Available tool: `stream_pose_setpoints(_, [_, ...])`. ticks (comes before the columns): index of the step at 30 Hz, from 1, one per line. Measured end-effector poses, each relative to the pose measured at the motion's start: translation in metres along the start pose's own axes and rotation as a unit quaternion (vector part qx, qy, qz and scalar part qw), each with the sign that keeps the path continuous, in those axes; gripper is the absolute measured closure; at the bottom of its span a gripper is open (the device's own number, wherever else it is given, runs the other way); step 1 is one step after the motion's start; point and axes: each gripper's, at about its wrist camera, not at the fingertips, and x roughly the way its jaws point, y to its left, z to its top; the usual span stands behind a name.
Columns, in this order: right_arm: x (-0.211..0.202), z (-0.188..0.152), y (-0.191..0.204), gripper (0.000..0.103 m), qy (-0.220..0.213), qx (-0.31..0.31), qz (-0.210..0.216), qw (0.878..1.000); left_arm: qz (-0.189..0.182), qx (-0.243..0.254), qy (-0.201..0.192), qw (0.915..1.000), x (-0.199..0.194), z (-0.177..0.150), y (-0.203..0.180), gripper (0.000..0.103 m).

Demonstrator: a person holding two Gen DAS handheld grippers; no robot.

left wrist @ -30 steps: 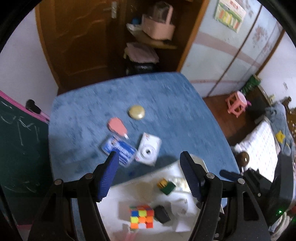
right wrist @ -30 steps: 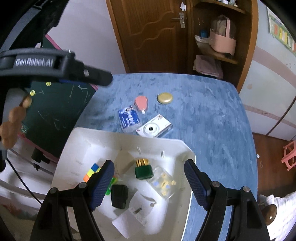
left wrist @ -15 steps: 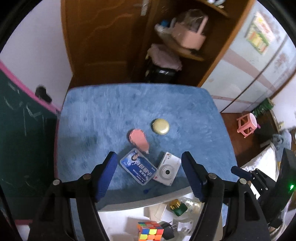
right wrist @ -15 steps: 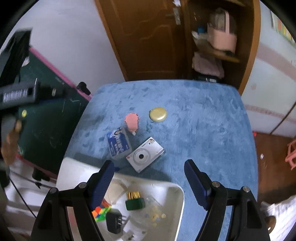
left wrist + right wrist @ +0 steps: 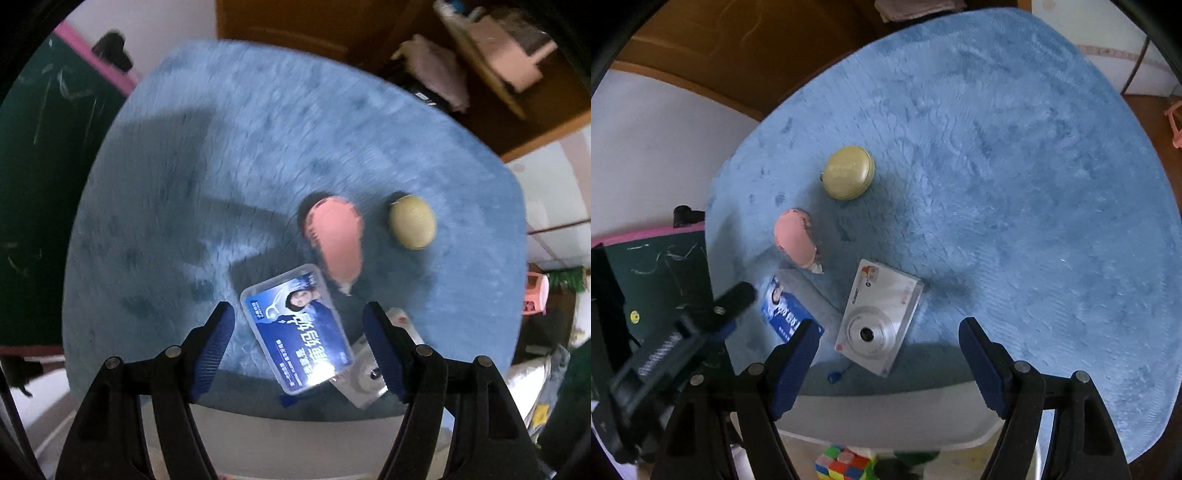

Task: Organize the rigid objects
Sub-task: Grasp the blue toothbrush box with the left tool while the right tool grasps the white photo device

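On the blue fuzzy table top (image 5: 229, 155) lie a clear box with a blue label (image 5: 297, 328), a pink brush (image 5: 338, 240), a round yellow case (image 5: 412, 221) and a white compact camera (image 5: 879, 317). My left gripper (image 5: 299, 347) is open and hovers over the blue-label box. My right gripper (image 5: 888, 358) is open just above the near end of the camera. The box (image 5: 788, 314), the brush (image 5: 796, 238) and the yellow case (image 5: 849, 177) also show in the right wrist view, left of the camera. The left gripper's body (image 5: 672, 347) shows there at the left.
A white tray rim (image 5: 886, 417) lies along the table's near edge, with a colour cube (image 5: 846, 463) inside. A green chalkboard (image 5: 37, 129) stands left of the table. A wooden door and shelf (image 5: 498, 44) are behind it.
Both grippers have moved forward and down from over the tray towards the table objects. The left now sits over the blue-label box, the right over the camera. Both stay open.
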Motion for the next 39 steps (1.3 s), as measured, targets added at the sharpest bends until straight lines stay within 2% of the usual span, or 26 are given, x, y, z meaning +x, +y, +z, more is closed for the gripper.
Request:
stream_pose_setpoints(3, [0.009, 0.002, 0.003, 0.024, 0.010, 0.008, 0.000, 1.000, 0.000, -0.029, 0.019, 0.9994, 0.018, -0.001, 0.004, 0.028])
stream_pose_setpoints(12, [0.023, 0.006, 0.002, 0.024, 0.024, 0.012, -0.007, 1.000, 0.012, -0.072, 0.058, 0.9957, 0.052, -0.006, 0.009, 0.028])
stream_pose_setpoints(15, [0.029, 0.008, 0.004, 0.024, 0.026, 0.014, -0.011, 1.000, -0.007, -0.091, 0.065, 0.9937, 0.061, -0.009, 0.016, 0.032])
stream_pose_setpoints(18, [0.035, 0.008, 0.006, 0.024, 0.031, 0.016, -0.013, 0.999, -0.026, -0.106, 0.059, 0.9923, 0.061, -0.011, 0.026, 0.033])
stream_pose_setpoints(22, [0.046, 0.009, 0.013, 0.024, 0.039, 0.019, -0.017, 0.999, -0.013, -0.116, 0.040, 0.9924, 0.053, -0.011, 0.043, 0.033])
stream_pose_setpoints(26, [0.057, 0.011, 0.021, 0.024, 0.051, 0.028, -0.019, 0.998, -0.017, -0.136, 0.019, 0.9904, 0.036, -0.008, 0.069, 0.033])
stream_pose_setpoints(31, [0.073, 0.012, 0.039, 0.024, 0.059, 0.038, -0.057, 0.996, -0.024, -0.143, -0.015, 0.9893, 0.008, -0.007, 0.088, 0.033])
stream_pose_setpoints(39, [0.103, 0.007, 0.081, 0.023, 0.050, 0.019, -0.191, 0.980, -0.023, -0.121, -0.054, 0.9909, -0.031, -0.006, 0.079, 0.033])
